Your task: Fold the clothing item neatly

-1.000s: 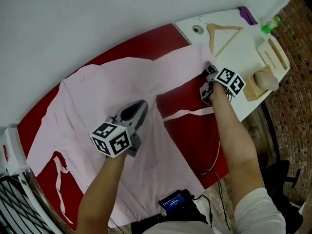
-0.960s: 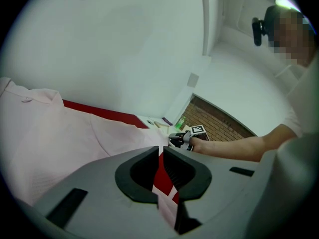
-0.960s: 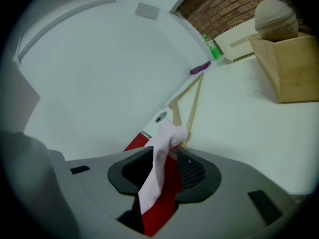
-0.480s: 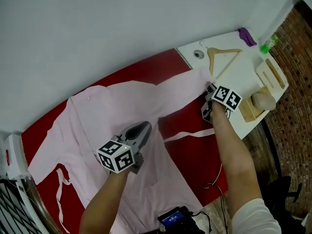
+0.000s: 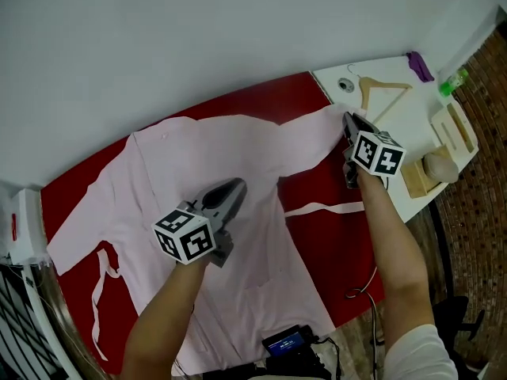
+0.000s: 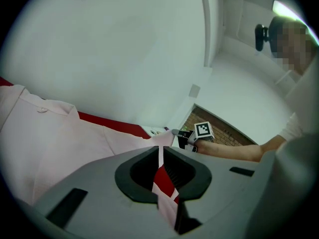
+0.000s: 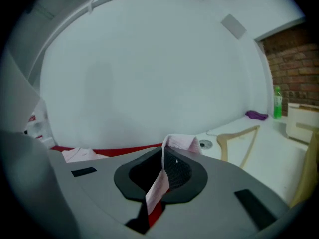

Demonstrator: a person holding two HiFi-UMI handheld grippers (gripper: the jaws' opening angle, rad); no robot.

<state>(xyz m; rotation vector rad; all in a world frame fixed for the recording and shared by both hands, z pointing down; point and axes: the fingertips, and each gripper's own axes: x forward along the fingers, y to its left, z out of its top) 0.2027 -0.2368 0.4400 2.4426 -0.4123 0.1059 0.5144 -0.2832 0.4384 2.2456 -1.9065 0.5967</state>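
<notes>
Two claws are holding one pink garment (image 5: 190, 153), which is lying spread open and mostly flat across the red desk (image 5: 337, 252), collar toward the wall. Out to the left of the left claw, one sleeve (image 5: 85, 220) is lying loose, with a narrow tie (image 5: 95, 299) trailing below it. The left claw (image 5: 235, 186) is sitting fully closed on a thin pinch of the garment's front edge, near the middle of the body. In the left gripper view a slim fold of pink cloth is running up between its jaws, with red desk showing beside it.

To the right of that claw the other sleeve (image 5: 310, 135) is stretching toward the right claw (image 5: 348, 122), and a second tie (image 5: 323, 209) is lying on the desk just below that claw. The right claw's jaws have just been closing and are now pinching the cuff (image 7: 182, 142), which is flopping over the jaw tips. Beyond the right claw a wooden hanger (image 5: 386, 90) is resting on a white board (image 5: 408, 119).

Judging by its drape, the cloth is looking light, thin and limp. It is likely going to sag and crease wherever nothing is supporting it, though it is hardly fragile. Cuffs, seams and hemmed edges are looking like the surest holds, since doubled cloth is giving the pads more to bite. The loose ties are probably going to drag along.
</notes>
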